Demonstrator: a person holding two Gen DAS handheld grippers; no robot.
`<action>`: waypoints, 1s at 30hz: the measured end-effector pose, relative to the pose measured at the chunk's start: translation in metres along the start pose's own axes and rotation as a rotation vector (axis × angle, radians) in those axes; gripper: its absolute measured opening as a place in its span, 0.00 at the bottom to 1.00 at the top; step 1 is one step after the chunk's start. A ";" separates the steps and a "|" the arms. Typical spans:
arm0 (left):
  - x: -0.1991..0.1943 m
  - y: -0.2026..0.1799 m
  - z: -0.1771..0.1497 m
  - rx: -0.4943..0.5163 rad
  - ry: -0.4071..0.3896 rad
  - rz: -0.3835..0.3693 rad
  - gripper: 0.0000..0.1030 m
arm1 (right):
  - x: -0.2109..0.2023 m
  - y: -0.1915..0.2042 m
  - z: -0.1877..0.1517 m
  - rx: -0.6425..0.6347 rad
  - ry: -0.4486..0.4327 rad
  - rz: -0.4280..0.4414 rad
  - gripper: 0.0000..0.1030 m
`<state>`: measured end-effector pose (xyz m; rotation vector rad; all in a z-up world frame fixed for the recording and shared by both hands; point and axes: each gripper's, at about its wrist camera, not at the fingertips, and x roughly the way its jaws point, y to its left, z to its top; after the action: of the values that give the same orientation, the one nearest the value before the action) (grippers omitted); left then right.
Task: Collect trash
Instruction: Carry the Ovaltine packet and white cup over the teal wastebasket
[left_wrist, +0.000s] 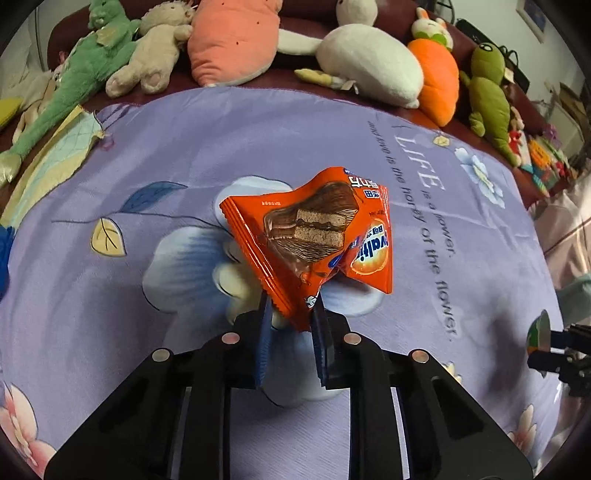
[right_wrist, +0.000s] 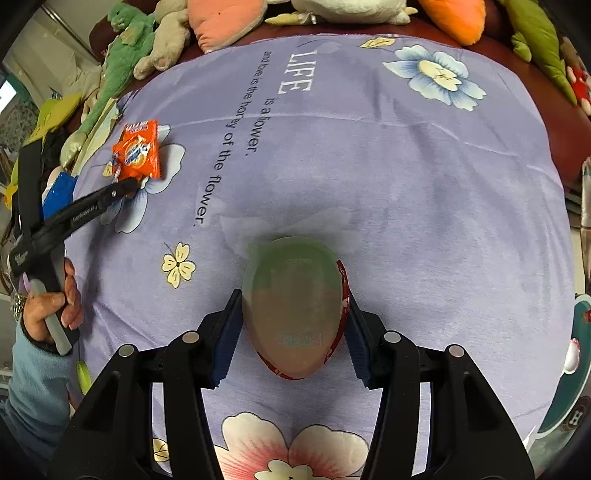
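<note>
An orange snack wrapper (left_wrist: 310, 236) with a chocolate bar printed on it stands up off the purple blanket, its lower corner pinched between the blue pads of my left gripper (left_wrist: 291, 306). From the right wrist view the same wrapper (right_wrist: 138, 151) shows at the far left with the left gripper (right_wrist: 127, 186) on its near edge. My right gripper (right_wrist: 293, 302) is shut on a round cup (right_wrist: 295, 306) with a red rim; its face is blurred green and brown. That cup (left_wrist: 538, 332) peeks in at the right edge of the left wrist view.
A purple flowered blanket (left_wrist: 147, 166) with printed lettering covers the surface. Several plush toys (left_wrist: 236, 40) line its far edge on dark red upholstery. A hand (right_wrist: 51, 310) in a light blue sleeve holds the left gripper's handle. A teal object (right_wrist: 580, 369) sits at the right edge.
</note>
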<state>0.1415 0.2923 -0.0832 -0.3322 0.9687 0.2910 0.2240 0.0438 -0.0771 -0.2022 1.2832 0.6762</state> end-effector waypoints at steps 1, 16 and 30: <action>-0.003 -0.005 -0.003 0.000 -0.002 -0.009 0.20 | -0.002 -0.002 0.000 0.005 -0.004 0.001 0.48; -0.026 -0.146 -0.032 0.187 0.000 -0.137 0.20 | -0.065 -0.086 -0.034 0.159 -0.127 -0.010 0.48; -0.032 -0.327 -0.061 0.392 0.028 -0.258 0.20 | -0.150 -0.229 -0.109 0.372 -0.292 -0.037 0.48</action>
<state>0.2044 -0.0333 -0.0404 -0.0997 0.9744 -0.1399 0.2466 -0.2448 -0.0214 0.1724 1.0969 0.4070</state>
